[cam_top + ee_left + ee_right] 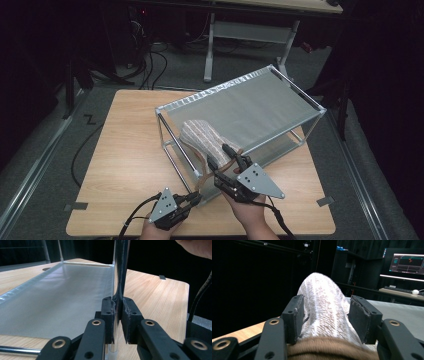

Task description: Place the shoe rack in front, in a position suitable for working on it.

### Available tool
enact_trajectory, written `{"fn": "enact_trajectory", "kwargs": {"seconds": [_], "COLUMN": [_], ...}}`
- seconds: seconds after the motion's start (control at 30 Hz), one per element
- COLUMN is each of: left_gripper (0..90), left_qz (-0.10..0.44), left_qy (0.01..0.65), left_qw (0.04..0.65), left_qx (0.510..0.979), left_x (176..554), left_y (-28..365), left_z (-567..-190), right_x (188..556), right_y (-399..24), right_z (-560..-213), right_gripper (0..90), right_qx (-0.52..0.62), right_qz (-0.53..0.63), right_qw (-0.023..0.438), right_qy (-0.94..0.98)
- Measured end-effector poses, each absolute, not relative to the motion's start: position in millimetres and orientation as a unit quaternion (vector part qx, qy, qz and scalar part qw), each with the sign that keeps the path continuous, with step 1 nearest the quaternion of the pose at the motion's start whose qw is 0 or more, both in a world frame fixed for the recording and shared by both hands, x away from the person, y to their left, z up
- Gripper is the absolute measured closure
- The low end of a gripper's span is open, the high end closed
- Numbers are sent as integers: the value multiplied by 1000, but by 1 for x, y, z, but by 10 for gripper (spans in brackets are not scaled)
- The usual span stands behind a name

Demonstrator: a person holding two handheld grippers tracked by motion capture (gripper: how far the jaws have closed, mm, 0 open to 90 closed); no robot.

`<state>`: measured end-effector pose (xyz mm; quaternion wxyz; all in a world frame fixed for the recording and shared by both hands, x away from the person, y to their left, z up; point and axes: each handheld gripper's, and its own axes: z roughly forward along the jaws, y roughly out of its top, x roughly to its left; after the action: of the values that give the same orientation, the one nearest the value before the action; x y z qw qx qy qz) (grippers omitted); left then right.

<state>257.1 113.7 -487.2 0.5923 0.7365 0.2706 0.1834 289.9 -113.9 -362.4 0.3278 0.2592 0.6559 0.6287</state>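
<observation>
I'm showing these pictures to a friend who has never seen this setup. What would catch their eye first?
Probably the metal rack with grey mesh shelves, standing on the wooden table. Next, the striped sock with a brown cuff, draped over the rack's near top rail, with the right gripper open around it. Lower left, the left gripper is clamped on the rack's corner post.

Black tongs [233, 156] with brass rivets, grey plates
</observation>
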Motion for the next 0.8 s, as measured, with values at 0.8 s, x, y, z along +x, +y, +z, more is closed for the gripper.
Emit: {"fn": "enact_trajectory", "kwargs": {"seconds": [0.8], "left_gripper": [779], "left_qz": [187], "left_qy": [276], "left_qw": [591], "left_qx": [735], "left_x": [255], "left_y": [115], "left_z": [-487], "right_x": [295], "right_y": [-103], "right_z": [-374], "right_gripper": [547], "right_qx": [261], "right_qz": [622], "right_qw": [307], "right_qy": [672]}}
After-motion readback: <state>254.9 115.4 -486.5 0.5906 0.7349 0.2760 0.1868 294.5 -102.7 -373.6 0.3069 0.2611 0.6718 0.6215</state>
